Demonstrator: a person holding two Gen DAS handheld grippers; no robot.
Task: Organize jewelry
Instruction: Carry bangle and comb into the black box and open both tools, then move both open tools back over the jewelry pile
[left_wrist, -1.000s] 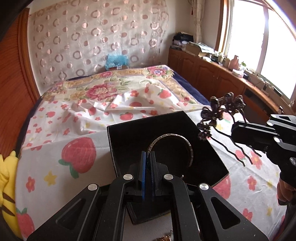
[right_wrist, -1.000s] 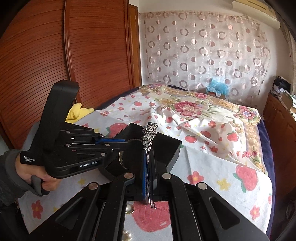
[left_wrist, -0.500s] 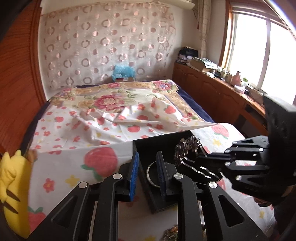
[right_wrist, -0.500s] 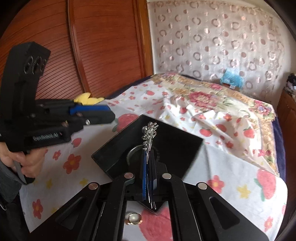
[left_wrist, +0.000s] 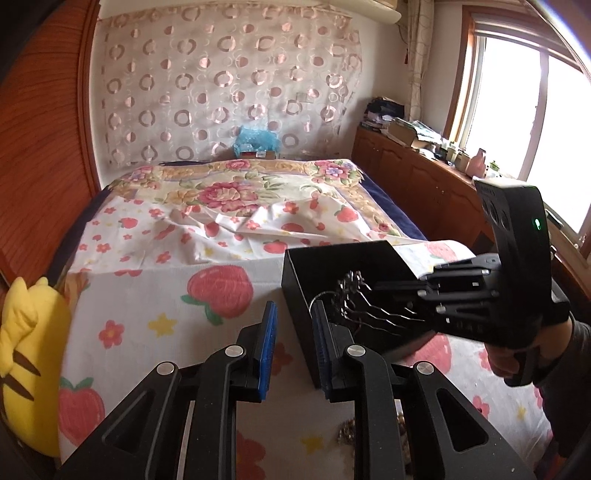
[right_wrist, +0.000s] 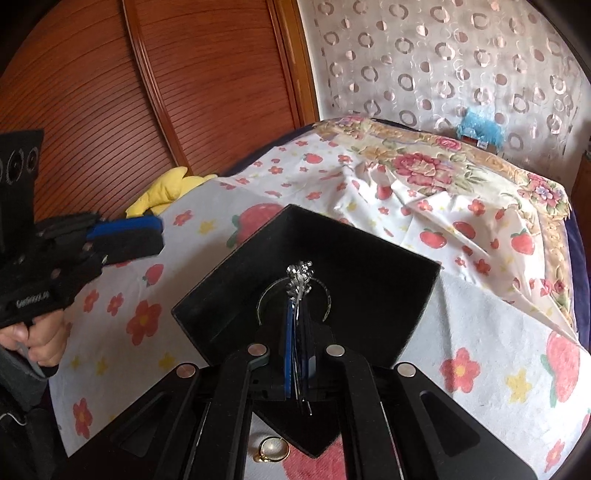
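Note:
A black box (left_wrist: 332, 251) stands open on the strawberry-print sheet, with a silver bangle (right_wrist: 263, 297) lying inside. My right gripper (right_wrist: 299, 314) reaches down into the box. Its pads grip the prongs of a jewelled hair comb (right_wrist: 299, 277), whose flower head hangs just over the bangle, and its jaws are opening slightly. In the left wrist view the comb (left_wrist: 349, 286) and the right gripper (left_wrist: 380, 291) enter the box from the right. My left gripper (left_wrist: 294, 308) hovers left of the box's near corner, open with nothing between its blue pads.
A gold ring (right_wrist: 271, 448) lies on the sheet just in front of the box, and more jewellery (left_wrist: 347, 435) sits under my left gripper. A yellow plush toy (left_wrist: 29, 339) lies at the bed's left edge. A wooden wardrobe stands behind it.
My left gripper opened and drew back to the left, out of the box, leaving the bangle inside. My right gripper brought the hair comb down into the box.

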